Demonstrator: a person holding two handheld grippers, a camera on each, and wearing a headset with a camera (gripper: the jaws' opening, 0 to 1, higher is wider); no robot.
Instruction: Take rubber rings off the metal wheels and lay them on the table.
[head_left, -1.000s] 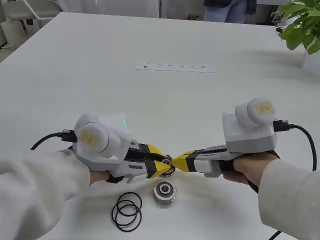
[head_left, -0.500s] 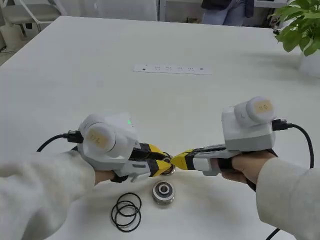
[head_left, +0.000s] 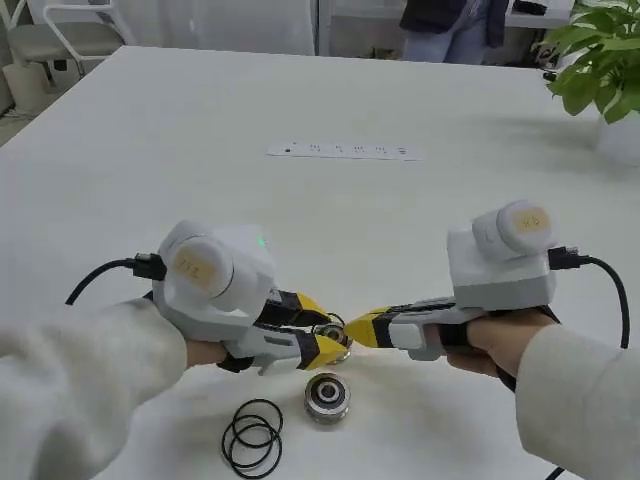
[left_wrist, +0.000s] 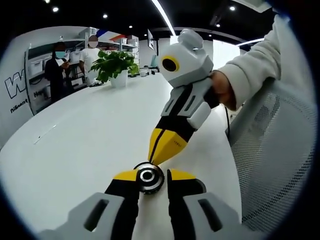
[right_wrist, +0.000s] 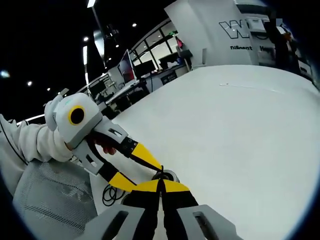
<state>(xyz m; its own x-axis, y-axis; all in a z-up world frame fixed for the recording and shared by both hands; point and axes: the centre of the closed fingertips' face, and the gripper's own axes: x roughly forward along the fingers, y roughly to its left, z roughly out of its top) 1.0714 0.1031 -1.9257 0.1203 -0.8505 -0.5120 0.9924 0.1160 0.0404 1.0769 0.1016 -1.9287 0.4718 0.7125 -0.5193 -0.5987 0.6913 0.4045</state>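
My left gripper (head_left: 331, 331) is shut on a small metal wheel (head_left: 334, 336) and holds it just above the white table (head_left: 330, 220). In the left gripper view the wheel (left_wrist: 149, 178) sits between my yellow jaws with its face towards the camera. My right gripper (head_left: 353, 334) comes in from the right, its jaws shut at the wheel's rim on a thin black rubber ring (right_wrist: 162, 175). A second metal wheel (head_left: 327, 392) lies on the table below them. Several loose rubber rings (head_left: 252, 432) lie in a pile to its left.
A white power strip (head_left: 345, 151) lies flat at the table's middle, far from the work. A potted plant (head_left: 595, 50) stands at the far right corner. A person (head_left: 450, 25) stands beyond the far edge. Black cables trail from both grippers.
The right gripper's tips have drawn slightly right, away from the held wheel. The left gripper has rolled a little with the wheel in it. The head camera has tilted.
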